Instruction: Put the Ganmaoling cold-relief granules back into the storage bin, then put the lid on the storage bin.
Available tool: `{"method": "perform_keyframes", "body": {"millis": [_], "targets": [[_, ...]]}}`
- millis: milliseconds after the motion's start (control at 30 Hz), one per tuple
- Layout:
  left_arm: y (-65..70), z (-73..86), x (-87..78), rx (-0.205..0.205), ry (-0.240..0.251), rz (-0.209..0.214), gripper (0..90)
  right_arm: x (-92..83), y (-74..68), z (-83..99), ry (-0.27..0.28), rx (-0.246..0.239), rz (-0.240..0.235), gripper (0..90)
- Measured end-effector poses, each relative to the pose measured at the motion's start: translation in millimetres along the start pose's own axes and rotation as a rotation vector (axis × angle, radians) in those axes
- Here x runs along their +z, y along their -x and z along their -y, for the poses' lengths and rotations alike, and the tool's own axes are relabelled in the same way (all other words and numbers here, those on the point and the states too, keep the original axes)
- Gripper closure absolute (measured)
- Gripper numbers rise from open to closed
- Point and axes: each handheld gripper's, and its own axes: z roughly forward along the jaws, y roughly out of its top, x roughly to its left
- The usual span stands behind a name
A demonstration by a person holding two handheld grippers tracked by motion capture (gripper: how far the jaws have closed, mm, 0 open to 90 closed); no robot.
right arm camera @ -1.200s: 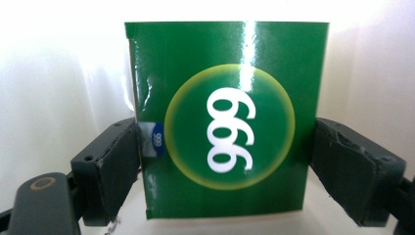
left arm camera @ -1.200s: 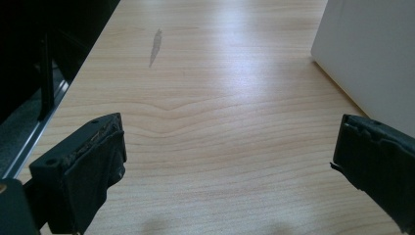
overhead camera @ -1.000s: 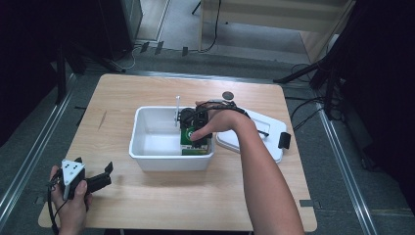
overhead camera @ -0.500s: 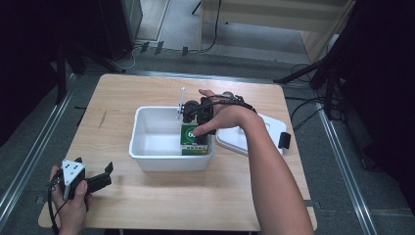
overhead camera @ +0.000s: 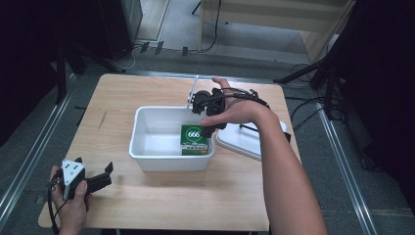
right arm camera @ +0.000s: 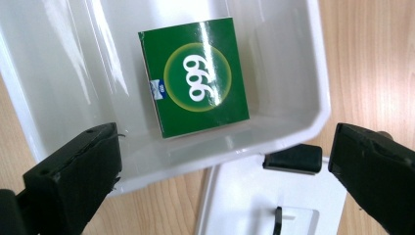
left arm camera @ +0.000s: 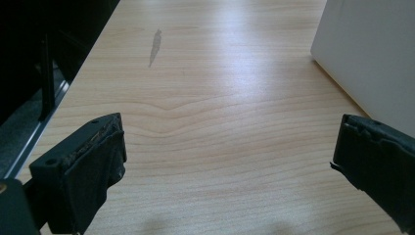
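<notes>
Green 666 box point(right arm camera: 194, 78) lies flat in the white bin's point(overhead camera: 147, 161) right corner, released, so my right gripper point(overhead camera: 208, 105) hangs above with jaws just opened wide and empty, lid point(overhead camera: 247, 142) beside the bin, left gripper point(overhead camera: 100, 180) parked spread and empty on the table point(overhead camera: 235, 196).

The white bin point(overhead camera: 171, 147) stands mid-counter point(overhead camera: 147, 205), its walls blocking any level approach to the inside. Within the bin, a green box point(overhead camera: 195, 138) takes the right end; the left end is bare floor. Just right of the bin lies the lid point(overhead camera: 247, 142). Left of the bin and in front of it, the counter is open.
</notes>
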Motion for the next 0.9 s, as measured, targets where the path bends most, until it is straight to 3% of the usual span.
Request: {"method": "perform_keyframes", "body": {"millis": [600,900], "targets": [[0.0,-0.1,0.2,0.001,-0.002,-0.002,0.0,-18.7,15.7,54.1,-0.007,0.08,0.07,0.0],[0.4,0.1,0.0,0.001,0.0,-0.004,0.0,-11.0,20.0,76.6,-0.037,0.105,0.077,0.0]]}}
